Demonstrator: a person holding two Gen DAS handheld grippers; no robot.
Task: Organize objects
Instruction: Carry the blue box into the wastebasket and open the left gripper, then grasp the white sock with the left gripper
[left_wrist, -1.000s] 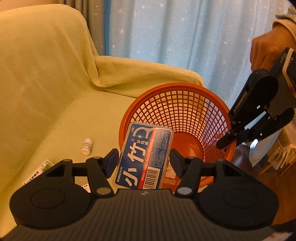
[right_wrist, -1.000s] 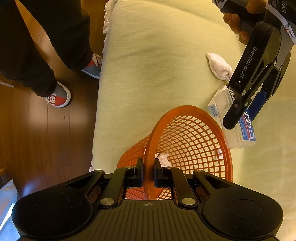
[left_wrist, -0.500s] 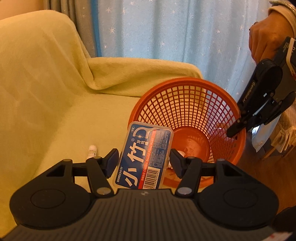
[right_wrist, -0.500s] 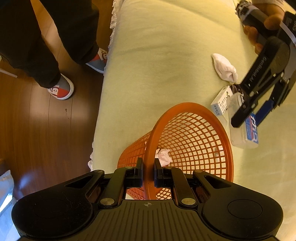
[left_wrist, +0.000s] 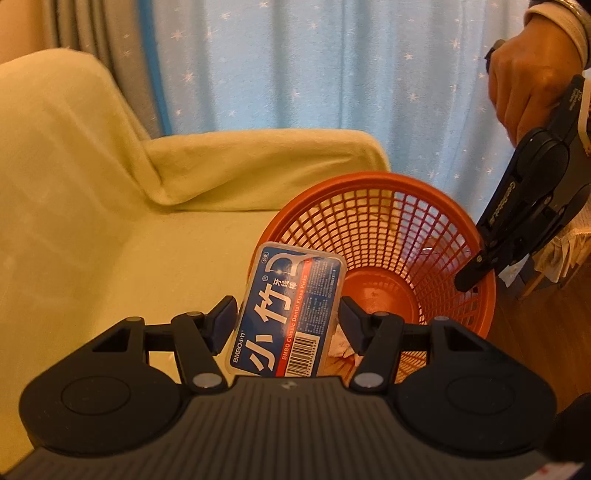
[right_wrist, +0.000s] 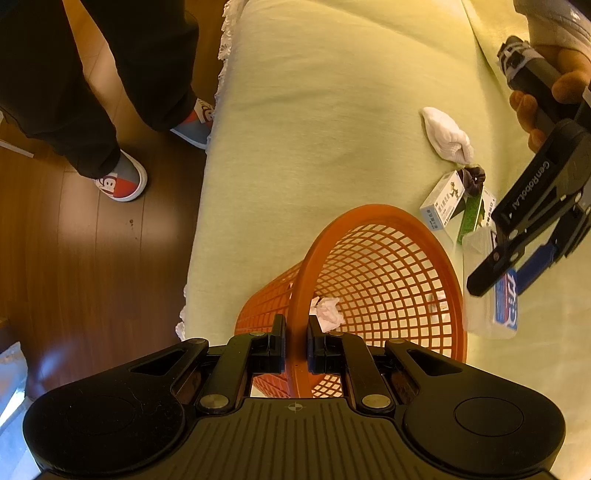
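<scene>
Both left gripper (left_wrist: 287, 314) fingers clamp floss box (left_wrist: 286, 314) beside basket (left_wrist: 388, 236).

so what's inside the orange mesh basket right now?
Orange plastic mesh basket holds one crumpled pinkish-white tissue. Its orange bottom otherwise looks bare, though the blue-labelled floss-pick box and right gripper hide part of it.

The left gripper (right_wrist: 517, 266), clamped on the floss pick box (left_wrist: 286, 312), now sits closer to the orange basket (left_wrist: 388, 206), which fills more of the left wrist view. Beside the basket, a small white carton (right_wrist: 443, 201) has come into sight.
</scene>
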